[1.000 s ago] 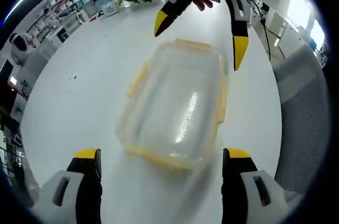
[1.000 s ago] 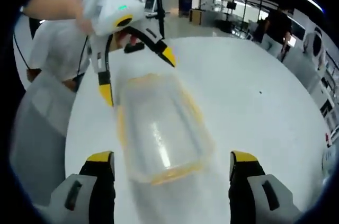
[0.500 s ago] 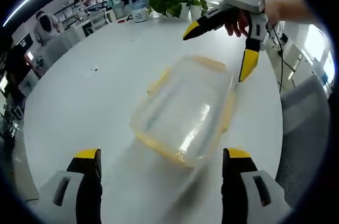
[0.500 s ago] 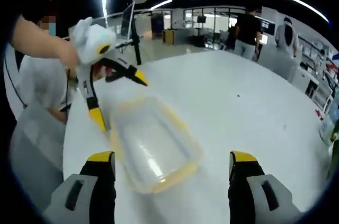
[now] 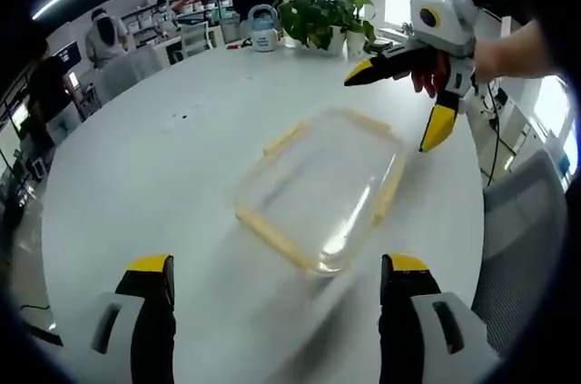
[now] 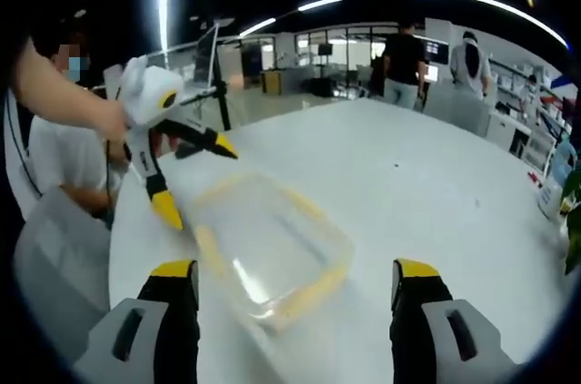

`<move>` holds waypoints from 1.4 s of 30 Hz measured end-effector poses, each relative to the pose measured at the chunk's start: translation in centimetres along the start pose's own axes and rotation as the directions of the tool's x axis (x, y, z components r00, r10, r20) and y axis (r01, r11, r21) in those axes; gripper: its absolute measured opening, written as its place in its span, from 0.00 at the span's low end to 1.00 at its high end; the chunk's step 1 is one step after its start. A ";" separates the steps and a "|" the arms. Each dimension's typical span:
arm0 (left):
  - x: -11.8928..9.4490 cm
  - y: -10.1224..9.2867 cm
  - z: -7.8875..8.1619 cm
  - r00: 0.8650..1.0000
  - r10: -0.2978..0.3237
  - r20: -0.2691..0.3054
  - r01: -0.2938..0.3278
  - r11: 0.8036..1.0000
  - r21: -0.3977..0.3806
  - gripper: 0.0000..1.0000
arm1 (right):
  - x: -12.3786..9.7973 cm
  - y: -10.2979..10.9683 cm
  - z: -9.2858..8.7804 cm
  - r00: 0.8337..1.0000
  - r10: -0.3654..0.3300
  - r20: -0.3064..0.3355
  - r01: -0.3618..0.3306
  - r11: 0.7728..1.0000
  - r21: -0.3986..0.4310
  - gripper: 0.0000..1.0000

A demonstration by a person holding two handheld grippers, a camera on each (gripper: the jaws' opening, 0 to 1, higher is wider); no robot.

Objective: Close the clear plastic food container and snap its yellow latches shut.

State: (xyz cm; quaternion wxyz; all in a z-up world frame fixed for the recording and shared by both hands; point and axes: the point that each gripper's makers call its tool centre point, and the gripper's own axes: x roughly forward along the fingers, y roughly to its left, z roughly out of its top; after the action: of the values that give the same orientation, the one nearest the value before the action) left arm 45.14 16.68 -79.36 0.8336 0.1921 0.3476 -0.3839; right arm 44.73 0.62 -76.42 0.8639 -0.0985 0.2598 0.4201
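A clear plastic container (image 5: 320,186) with its lid on and yellow latches along its edges lies on the round white table (image 5: 154,157). My left gripper (image 5: 277,311) is open, its yellow-tipped jaws near the table's edge, short of the container. In the right gripper view the same container (image 6: 268,246) lies ahead of my right gripper (image 6: 295,307), also open and empty. Each gripper appears in the other's view beyond the container: the right gripper (image 5: 404,103) and the left gripper (image 6: 195,175), both held in a hand with jaws spread.
A potted plant (image 5: 322,16) and a small kettle (image 5: 263,30) stand at the table's far edge. A grey chair (image 5: 517,230) sits at the right. People stand in the office background (image 6: 399,62). A seated person in white (image 6: 54,166) is beside the table.
Both grippers have pulled back and up from the container; it looks smaller and farther in both views. The container itself stays put.
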 end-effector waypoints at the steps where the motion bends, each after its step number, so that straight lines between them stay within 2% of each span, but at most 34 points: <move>1: -0.1 0.1 0.0 1.000 0.006 0.013 -0.006 1.000 -0.009 0.95 | -0.1 0.0 0.0 1.000 -0.005 0.007 0.005 1.000 0.002 0.89; 7: -0.3 -0.3 -0.6 1.000 0.010 0.023 -0.009 0.999 -0.041 0.95 | -0.2 0.4 0.2 0.999 -0.027 0.035 0.026 0.999 0.038 0.89; 9: -0.4 -0.6 -0.9 1.000 0.008 0.028 -0.007 0.998 -0.056 0.95 | -0.4 0.5 0.5 0.997 -0.045 0.062 0.042 0.998 0.042 0.89; 12: -0.5 -1.0 -1.3 0.999 0.011 0.052 -0.005 0.993 -0.116 0.95 | -0.6 0.9 0.7 0.995 -0.054 0.083 0.049 0.997 0.061 0.89; 15: -0.7 -1.2 -1.8 0.998 0.021 0.066 -0.011 0.990 -0.138 0.95 | -0.9 1.3 0.8 0.992 -0.065 0.107 0.057 0.996 0.072 0.89; 21: -1.2 -1.5 -3.1 0.998 0.027 0.059 -0.014 0.976 -0.217 0.96 | -1.2 2.1 -0.7 0.994 -0.080 0.079 0.072 0.993 0.098 0.89; 26: -1.7 -1.9 -3.3 0.996 0.036 0.080 -0.015 0.968 -0.252 0.96 | -1.5 2.8 -1.7 0.995 -0.090 0.052 0.084 0.990 0.112 0.89; 32: -1.9 -2.6 -4.0 0.996 0.049 0.080 -0.025 0.960 -0.279 0.96 | -2.3 2.9 -1.6 0.988 -0.131 0.077 0.121 0.985 0.119 0.87; 34: -2.0 -2.8 -4.1 0.995 0.049 0.088 -0.021 0.956 -0.293 0.95 | -2.6 3.1 -1.7 0.987 -0.138 0.078 0.128 0.984 0.123 0.83; 42: -2.5 -3.1 -5.6 0.993 0.062 0.096 -0.028 0.946 -0.323 0.95 | -3.5 5.0 -2.8 0.985 -0.144 0.098 0.130 0.982 0.138 0.84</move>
State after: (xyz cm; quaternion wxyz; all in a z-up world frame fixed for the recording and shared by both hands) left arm 39.21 19.28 -81.52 0.8794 0.0414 0.3569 -0.3123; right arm 38.03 0.32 -76.74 0.9081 -0.0364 0.2324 0.3465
